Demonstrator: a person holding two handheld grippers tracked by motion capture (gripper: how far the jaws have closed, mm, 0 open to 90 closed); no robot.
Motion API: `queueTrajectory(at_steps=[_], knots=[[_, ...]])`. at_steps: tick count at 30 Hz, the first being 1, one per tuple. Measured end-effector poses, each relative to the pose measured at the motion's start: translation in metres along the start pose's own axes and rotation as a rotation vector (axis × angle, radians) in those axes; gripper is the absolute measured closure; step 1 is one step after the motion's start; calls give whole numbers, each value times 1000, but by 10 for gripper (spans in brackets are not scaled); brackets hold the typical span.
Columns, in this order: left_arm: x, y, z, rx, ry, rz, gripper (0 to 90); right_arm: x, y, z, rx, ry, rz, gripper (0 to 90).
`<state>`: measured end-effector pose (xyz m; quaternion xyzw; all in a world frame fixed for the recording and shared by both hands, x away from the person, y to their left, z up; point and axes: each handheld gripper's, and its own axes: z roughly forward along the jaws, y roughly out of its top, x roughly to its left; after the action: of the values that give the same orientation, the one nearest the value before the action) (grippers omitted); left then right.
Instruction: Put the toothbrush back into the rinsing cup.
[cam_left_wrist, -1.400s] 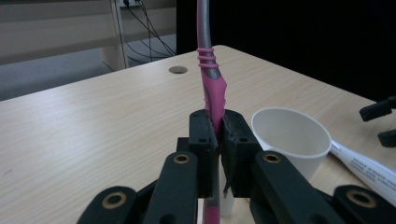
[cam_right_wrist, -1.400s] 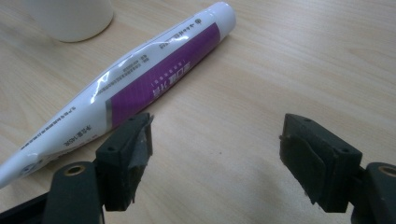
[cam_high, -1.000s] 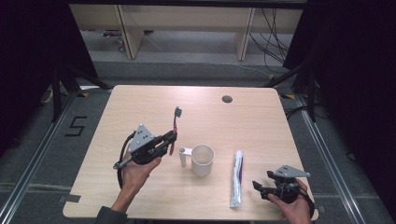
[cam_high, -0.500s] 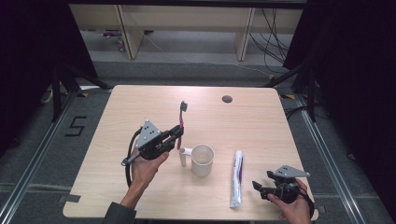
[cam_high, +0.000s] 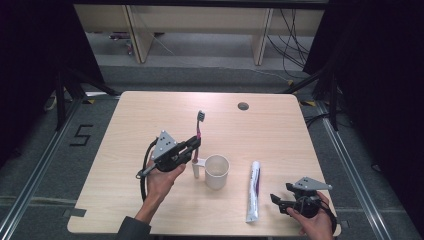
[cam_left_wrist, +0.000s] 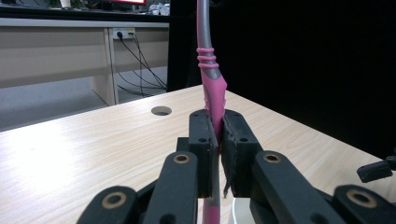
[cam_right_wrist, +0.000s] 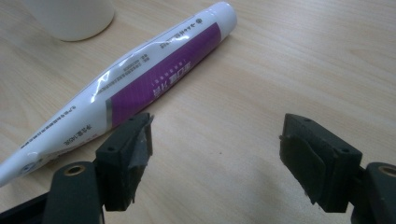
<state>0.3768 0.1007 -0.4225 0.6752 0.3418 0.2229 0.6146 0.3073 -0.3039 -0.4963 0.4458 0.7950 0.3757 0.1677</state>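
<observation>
Left claw (cam_high: 196, 145) clamps the pink toothbrush (cam_high: 199, 127) upright beside the white cup (cam_high: 216, 171); right claw (cam_right_wrist: 217, 154) stands released near the toothpaste tube (cam_right_wrist: 140, 79). Advisable: centre the handle over the cup, then lower vertically.

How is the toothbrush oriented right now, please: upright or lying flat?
Upright. The left gripper is shut on the toothbrush at its pink handle, bristle head at the top, beside the white cup.

Table (cam_high: 150, 210): pale matt wood grain. Toothbrush (cam_left_wrist: 212, 93): smooth pink and grey plastic. Tube (cam_right_wrist: 154, 74): glossy white and purple plastic. Cup (cam_high: 216, 171): smooth white. Pads (cam_right_wrist: 135, 144): rough matt black.
</observation>
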Motion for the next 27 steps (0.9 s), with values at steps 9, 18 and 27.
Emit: queueTrajectory(at_steps=[9, 18, 27], knots=[[2, -14, -1, 1, 3, -11, 828, 1, 0, 0, 1, 1, 1, 265], [5, -23, -4, 15, -5, -17, 827, 1, 0, 0, 6, 7, 2, 265], [7, -31, -6, 37, -6, -12, 826, 1, 0, 0, 6, 6, -2, 265]])
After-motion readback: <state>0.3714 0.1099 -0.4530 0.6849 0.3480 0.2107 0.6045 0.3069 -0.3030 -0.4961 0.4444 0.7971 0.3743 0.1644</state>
